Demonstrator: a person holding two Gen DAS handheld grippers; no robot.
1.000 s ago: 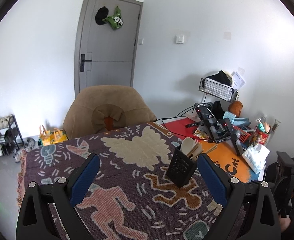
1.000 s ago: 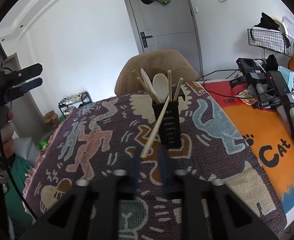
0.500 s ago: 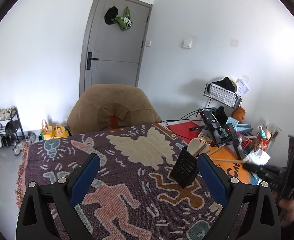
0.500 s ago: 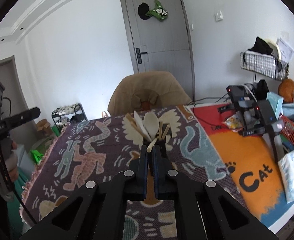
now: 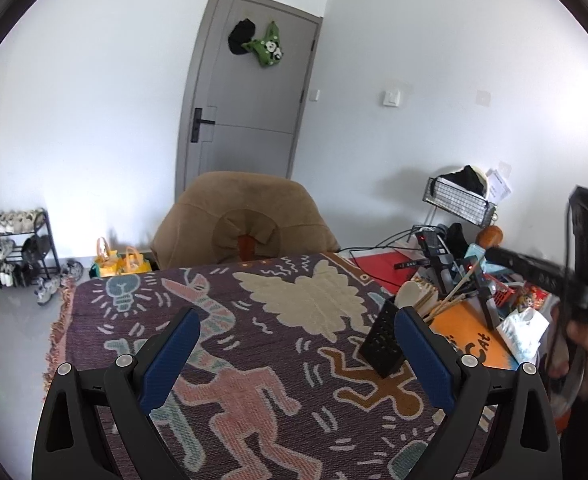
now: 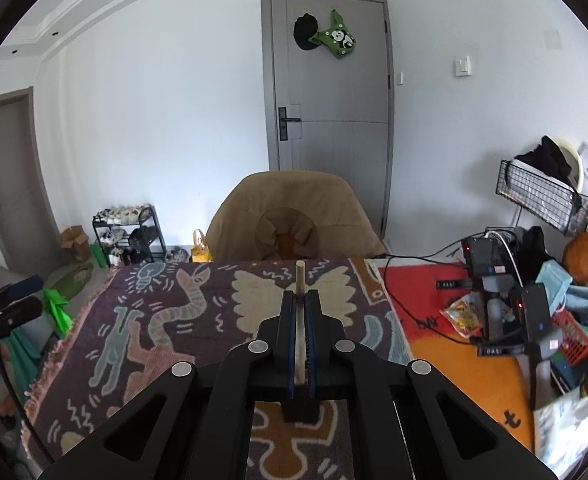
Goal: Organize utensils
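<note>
My right gripper [image 6: 301, 300] is shut on a thin wooden chopstick [image 6: 300, 276], whose tip sticks up past the pads. It hangs above the black slotted utensil holder [image 5: 382, 340], which is almost hidden under the fingers in the right wrist view. The holder stands on the patterned cloth [image 5: 253, 344] and holds a pale spoon [image 5: 412, 300] and several wooden chopsticks. My left gripper [image 5: 296, 320] is open with nothing between its blue pads, low over the cloth, its right finger just beside the holder.
A brown padded chair [image 6: 294, 216] stands at the table's far edge, with a grey door behind it. Right of the cloth an orange mat [image 6: 474, 380] carries cables, camera gear, a red basket and a wire rack [image 6: 542, 196]. A shoe rack [image 5: 17, 248] stands on the floor at the left.
The right gripper shut on one chopstick at the holder and rose with it, so the holder dropped out of its view. The left gripper drifted sideways, and the holder now sits beside its right finger.
</note>
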